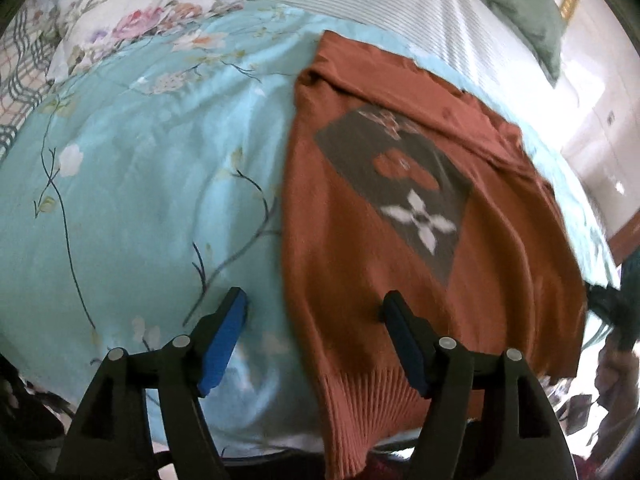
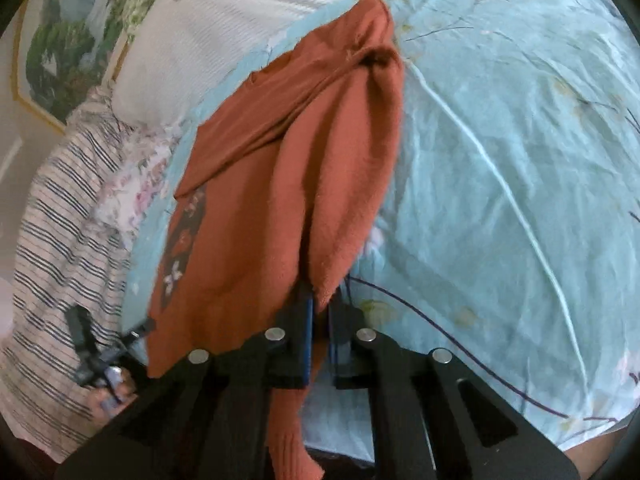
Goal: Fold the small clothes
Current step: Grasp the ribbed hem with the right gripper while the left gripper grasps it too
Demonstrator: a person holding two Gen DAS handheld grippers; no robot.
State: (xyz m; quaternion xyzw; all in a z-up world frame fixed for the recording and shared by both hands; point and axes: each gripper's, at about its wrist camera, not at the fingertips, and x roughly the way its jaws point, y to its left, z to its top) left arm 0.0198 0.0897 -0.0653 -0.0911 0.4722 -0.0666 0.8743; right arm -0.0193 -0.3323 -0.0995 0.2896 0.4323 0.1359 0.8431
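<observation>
A rust-orange knit sweater (image 1: 400,184) with a grey patch and white flower lies on a light-blue floral bed cover (image 1: 140,184). Its ribbed hem hangs over the near edge. My left gripper (image 1: 316,312) is open and empty, its blue pads straddling the sweater's left edge just above the cover. In the right wrist view my right gripper (image 2: 320,320) is shut on a sleeve of the sweater (image 2: 304,168), which is lifted and stretched toward the camera, with the ribbed cuff hanging below the jaws. The other gripper shows at lower left (image 2: 88,344).
A white ribbed blanket (image 1: 400,12) and a floral pillow (image 1: 132,12) lie at the far side of the bed. A green pillow (image 1: 528,12) is at far right. A striped cloth (image 2: 60,248) hangs off the bed's left side.
</observation>
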